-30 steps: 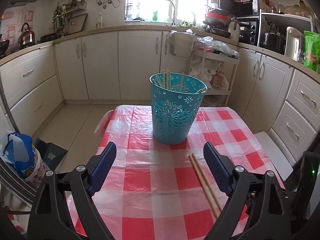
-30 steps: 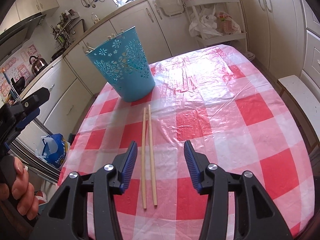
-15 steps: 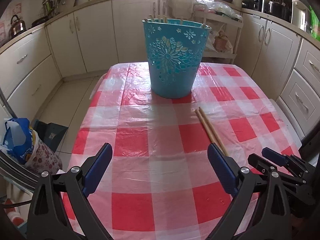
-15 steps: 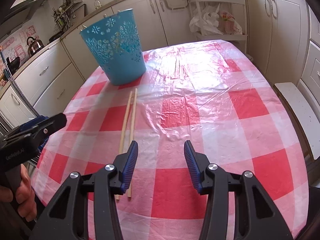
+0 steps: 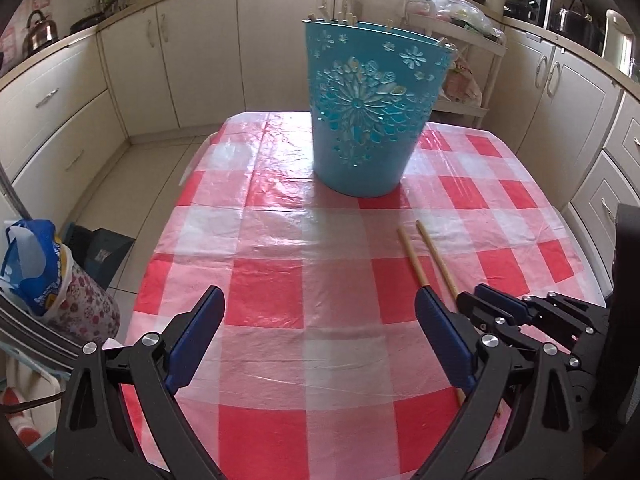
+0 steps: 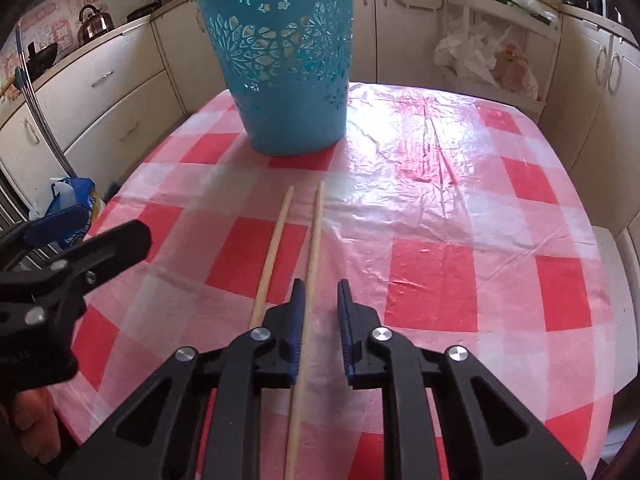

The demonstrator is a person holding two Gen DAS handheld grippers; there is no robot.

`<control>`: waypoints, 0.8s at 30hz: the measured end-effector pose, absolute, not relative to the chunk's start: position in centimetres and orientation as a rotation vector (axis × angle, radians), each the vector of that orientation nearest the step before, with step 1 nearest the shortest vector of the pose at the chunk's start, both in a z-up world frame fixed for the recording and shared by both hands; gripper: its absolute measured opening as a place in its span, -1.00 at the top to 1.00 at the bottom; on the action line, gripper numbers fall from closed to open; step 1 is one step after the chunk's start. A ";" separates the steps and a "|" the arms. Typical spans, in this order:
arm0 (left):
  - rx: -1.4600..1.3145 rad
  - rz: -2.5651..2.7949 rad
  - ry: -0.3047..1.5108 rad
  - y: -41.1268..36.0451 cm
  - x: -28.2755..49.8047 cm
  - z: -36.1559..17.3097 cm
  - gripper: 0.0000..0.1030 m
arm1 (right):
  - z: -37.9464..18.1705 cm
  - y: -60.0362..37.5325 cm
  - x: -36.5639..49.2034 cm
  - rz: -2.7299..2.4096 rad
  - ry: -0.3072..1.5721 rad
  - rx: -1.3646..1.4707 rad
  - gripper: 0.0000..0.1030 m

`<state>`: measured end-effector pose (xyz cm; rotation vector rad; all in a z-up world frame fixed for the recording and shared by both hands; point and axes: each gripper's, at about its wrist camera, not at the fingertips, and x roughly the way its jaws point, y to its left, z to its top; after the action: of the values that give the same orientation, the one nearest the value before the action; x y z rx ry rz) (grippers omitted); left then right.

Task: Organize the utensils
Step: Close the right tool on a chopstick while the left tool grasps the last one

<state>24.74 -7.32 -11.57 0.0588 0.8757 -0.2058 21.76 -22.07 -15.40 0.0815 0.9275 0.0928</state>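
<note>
Two wooden chopsticks [image 6: 314,240] lie side by side on the red-checked tablecloth [image 6: 460,208], pointing at a blue cut-out bucket [image 6: 288,64] that holds several chopsticks [image 5: 344,19]. My right gripper [image 6: 321,304] is low over the table, its jaws narrowed but still apart, with the right-hand chopstick between them and the other chopstick [image 6: 272,248] just outside the left finger. My left gripper [image 5: 320,320] is open and empty over the near left of the table; it shows at the left in the right wrist view [image 6: 72,248].
Cream cabinets ring the table. A white trolley with plastic bags [image 6: 492,56] stands behind it. A blue bag [image 5: 32,268] sits on the floor at the left. The table's front edge is close under both grippers.
My right gripper has dropped and moved left over the chopsticks, and its jaws have narrowed around the right one. My left gripper has pulled back and lowered, still open.
</note>
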 end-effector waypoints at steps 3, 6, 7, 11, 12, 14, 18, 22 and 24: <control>0.062 -0.236 0.885 -8.7 25.0 -11.9 -0.78 | -15.3 -22.6 21.2 0.062 0.940 0.072 0.89; 0.092 -0.265 0.900 -10.6 25.7 -12.6 -0.78 | -15.4 -24.1 19.5 0.035 0.947 0.148 0.90; 0.110 -0.270 0.904 -11.4 26.0 -13.0 -0.78 | -15.5 -24.8 18.8 0.026 0.947 0.189 0.90; 0.173 -0.260 0.921 -13.7 27.3 -14.4 -0.78 | -15.2 -25.4 17.6 0.018 0.940 0.213 0.90; 0.192 -0.254 0.925 -14.2 27.6 -14.8 -0.78 | -15.0 -25.2 17.7 0.022 0.932 0.185 0.89; 0.215 -0.255 0.933 -14.7 27.8 -15.4 -0.69 | -14.8 -24.7 18.5 0.028 0.928 0.128 0.85; 0.207 -0.338 0.933 -14.8 27.5 -15.8 0.79 | -15.3 -23.9 20.1 0.042 0.945 0.058 0.72; 0.217 -0.385 0.944 -13.9 26.9 -15.4 0.91 | -15.3 -24.1 20.1 0.046 0.945 0.071 0.88; 0.200 -0.410 0.942 -12.7 26.4 -15.0 0.91 | -14.8 -24.6 19.6 0.055 0.935 0.121 0.88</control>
<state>26.40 -12.72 -15.01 0.2000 0.9422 -0.4104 19.58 -24.58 -14.84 0.1214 0.9351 0.0550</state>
